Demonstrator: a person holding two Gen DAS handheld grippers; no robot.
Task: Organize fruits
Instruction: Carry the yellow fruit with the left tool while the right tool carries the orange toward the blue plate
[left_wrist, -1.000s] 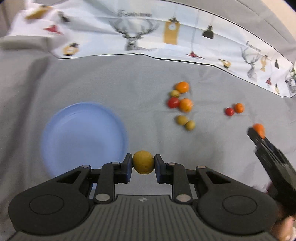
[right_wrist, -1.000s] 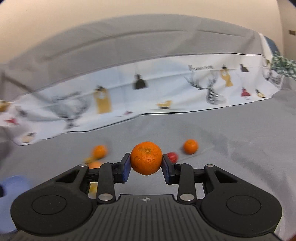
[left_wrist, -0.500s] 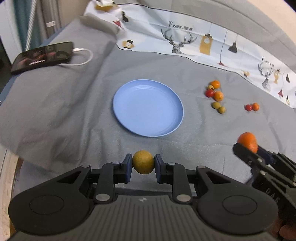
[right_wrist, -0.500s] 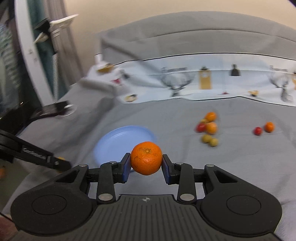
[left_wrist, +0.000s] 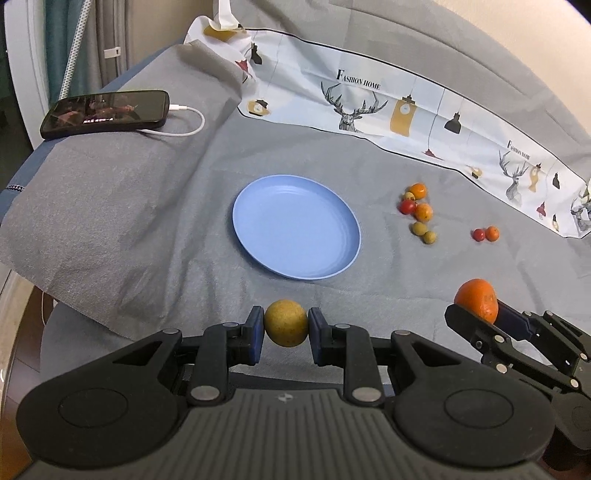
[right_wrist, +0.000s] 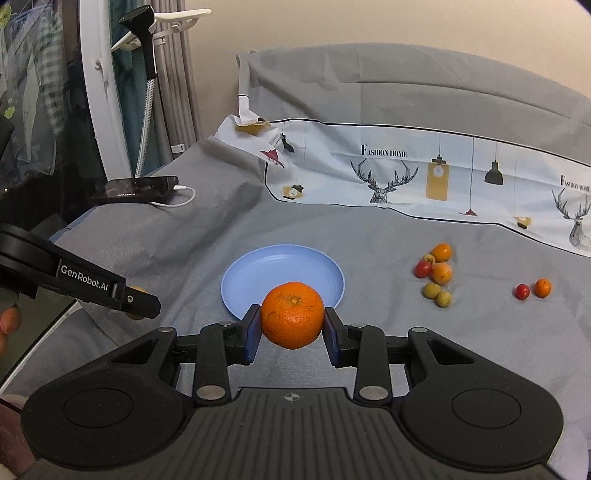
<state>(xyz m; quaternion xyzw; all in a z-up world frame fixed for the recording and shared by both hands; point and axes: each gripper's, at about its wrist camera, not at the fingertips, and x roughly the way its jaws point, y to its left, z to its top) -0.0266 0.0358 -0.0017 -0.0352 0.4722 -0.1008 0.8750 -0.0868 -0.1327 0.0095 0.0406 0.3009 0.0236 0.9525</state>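
My left gripper (left_wrist: 286, 332) is shut on a small yellow-green fruit (left_wrist: 285, 322), held above the grey cloth in front of the empty blue plate (left_wrist: 295, 225). My right gripper (right_wrist: 291, 332) is shut on an orange mandarin (right_wrist: 291, 314), near the plate's front rim (right_wrist: 236, 273). In the left wrist view the right gripper with the mandarin (left_wrist: 476, 299) is at the right. Several small loose fruits (left_wrist: 417, 212) lie right of the plate, with a red and orange pair (left_wrist: 485, 233) further right.
A phone (left_wrist: 105, 112) on a white cable lies at the far left of the grey cloth. A printed white cloth (left_wrist: 406, 114) runs along the back. The cloth's left edge (left_wrist: 55, 295) drops off near my left gripper. A white stand (right_wrist: 99, 92) is at the far left.
Both grippers have pulled back and up from the fruit cluster, each holding its fruit. The view has swung left, so the plate now lies ahead of both.
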